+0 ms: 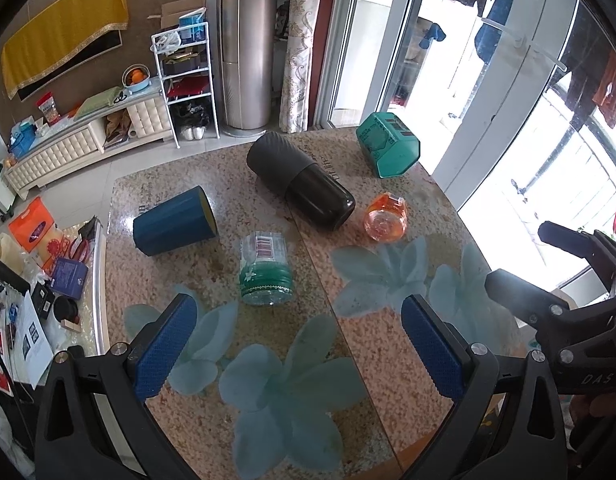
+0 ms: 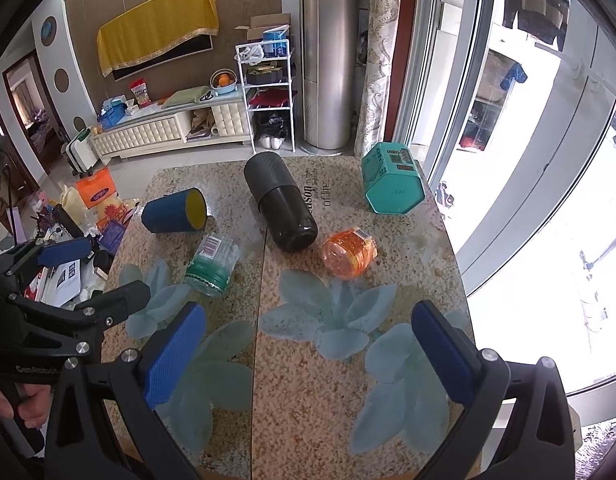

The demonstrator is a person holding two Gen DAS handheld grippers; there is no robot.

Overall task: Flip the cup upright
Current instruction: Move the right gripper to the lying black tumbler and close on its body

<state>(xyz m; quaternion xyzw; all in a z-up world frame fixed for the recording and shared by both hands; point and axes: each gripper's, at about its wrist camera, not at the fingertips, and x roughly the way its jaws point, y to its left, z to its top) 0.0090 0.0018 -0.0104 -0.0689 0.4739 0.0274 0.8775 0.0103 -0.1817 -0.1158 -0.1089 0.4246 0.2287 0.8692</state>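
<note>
A dark blue ribbed cup [image 1: 173,221] with a yellow inside lies on its side at the table's left, mouth facing right; it also shows in the right wrist view [image 2: 174,211]. My left gripper [image 1: 300,316] is open and empty, hovering above the near part of the table, short of the cup. My right gripper [image 2: 308,328] is open and empty, above the near right of the table. Each gripper shows in the other's view: the right one at the right edge [image 1: 548,264], the left one at the left edge [image 2: 96,268].
On the flower-patterned table [image 1: 372,360] lie a large black bottle [image 1: 300,180], a clear green-banded jar [image 1: 265,268], an orange jar [image 1: 386,217] and a teal tin [image 1: 388,145]. A cluttered side table [image 1: 40,292] stands left. Sliding glass doors are at right.
</note>
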